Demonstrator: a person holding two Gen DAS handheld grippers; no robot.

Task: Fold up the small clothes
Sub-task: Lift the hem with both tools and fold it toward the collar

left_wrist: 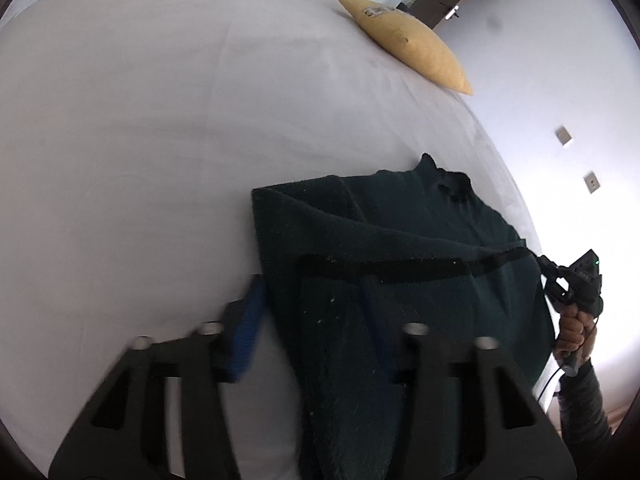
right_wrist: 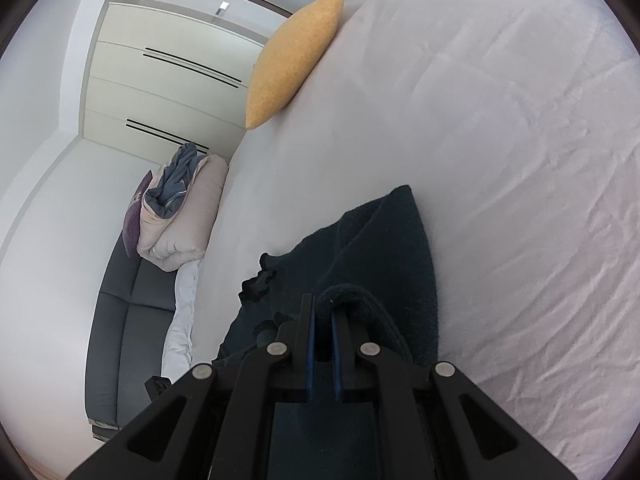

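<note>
My right gripper [right_wrist: 323, 320] is pinched nearly closed on the dark green sweater [left_wrist: 400, 248] hem; my left gripper [left_wrist: 316, 320] gapes wide, straddling its near edge. The sweater runs lengthwise away from me on the white bed [left_wrist: 160, 120], yellow pillow [left_wrist: 412, 44] and wardrobe [right_wrist: 160, 80] beyond

No readable text anywhere in your two views. Yellow cushion [left_wrist: 404, 42], at 1 o'clock in left wrist view, carries small pale label with dark print; print too blurred, you cannot read it. In right wrist view same cushion [right_wrist: 294, 58] sits at 11 o'clock and its visible face is plain. Black device [left_wrist: 582, 280] at 3 o'clock in left wrist view shows faint markings and small green light; markings too small to read.
</note>
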